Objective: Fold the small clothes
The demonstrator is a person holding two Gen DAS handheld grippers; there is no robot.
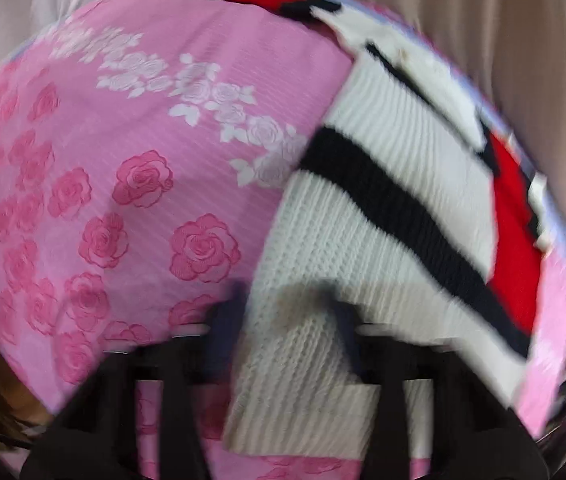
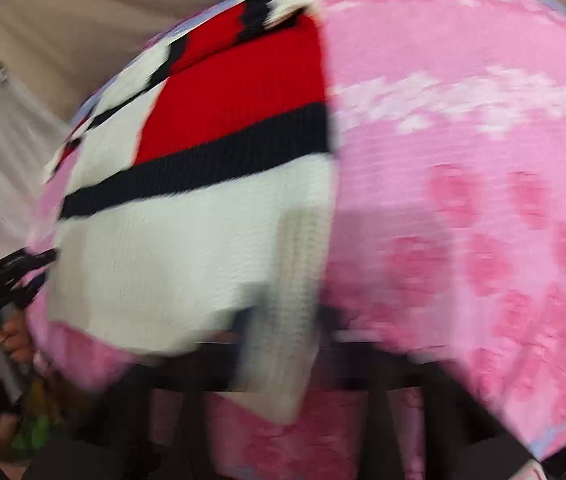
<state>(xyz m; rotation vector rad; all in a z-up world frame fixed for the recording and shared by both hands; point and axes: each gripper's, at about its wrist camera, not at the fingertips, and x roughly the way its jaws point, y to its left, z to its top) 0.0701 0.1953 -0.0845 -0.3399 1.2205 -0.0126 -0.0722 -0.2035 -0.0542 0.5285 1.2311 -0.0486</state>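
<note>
A small knitted sweater [image 1: 383, 208], white with black stripes and red blocks, lies on a pink rose-print cloth [image 1: 131, 168]. In the left wrist view my left gripper [image 1: 287, 320] has its blurred fingers on either side of the sweater's white near edge, gripping it. In the right wrist view the same sweater [image 2: 187, 216] lies left of centre, and my right gripper [image 2: 287, 332] holds its white near edge between the fingers. The left gripper [image 2: 11, 276] shows at the far left, held by a hand. Both views are motion-blurred.
The pink cloth [image 2: 463, 200] covers the work surface, with a pale lilac border. Beige curtains [image 1: 503, 40] hang behind it. Some green and yellow items [image 2: 39, 420] sit at the lower left of the right wrist view.
</note>
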